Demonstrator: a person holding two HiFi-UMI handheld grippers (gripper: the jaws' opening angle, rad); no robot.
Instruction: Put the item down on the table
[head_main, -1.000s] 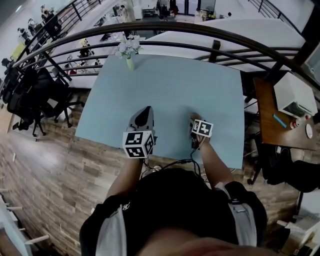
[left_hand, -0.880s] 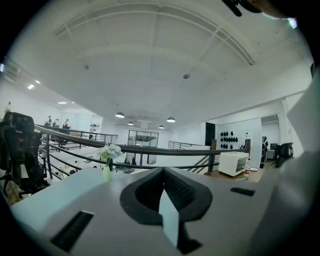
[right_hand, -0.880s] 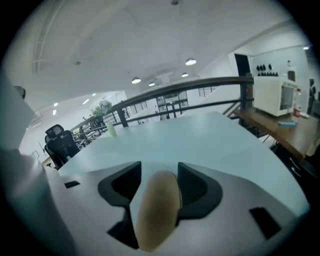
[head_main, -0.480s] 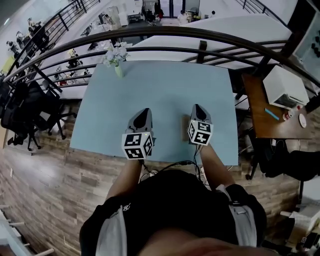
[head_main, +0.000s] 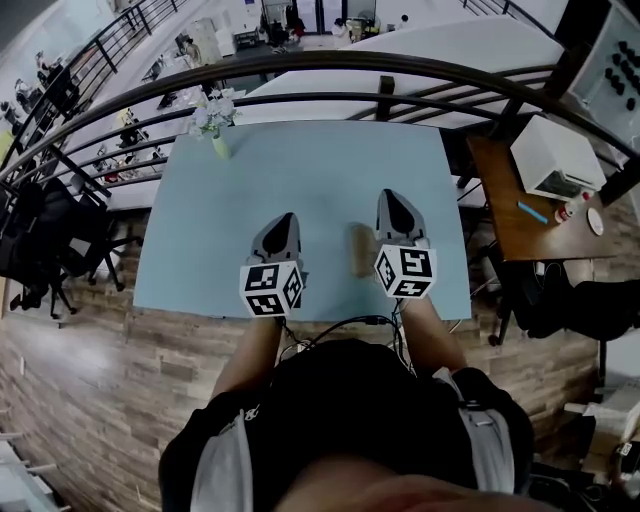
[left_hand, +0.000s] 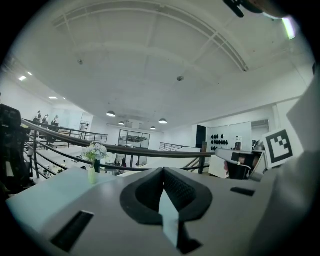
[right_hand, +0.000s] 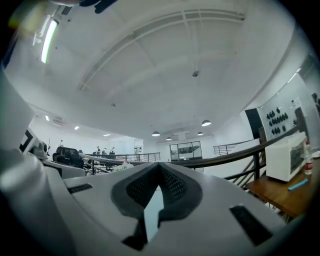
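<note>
Since a second ago our right tool (head_main: 393, 203) has let go of the brown item (head_main: 360, 249) and risen clear of it. Its jaws are now pressed together with nothing between them. We see the item lying flat on the light blue bench (head_main: 300, 160), close to the near edge, between our two tools and just beside the right one. Our left tool (head_main: 282, 225) hovers above the near edge, jaws closed and empty. A vase of flowers (head_main: 214, 118) stands at the far left corner.

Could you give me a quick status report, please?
Left gripper and right gripper shut, empty. Tan item on table, between them. Nothing in the way.
</note>
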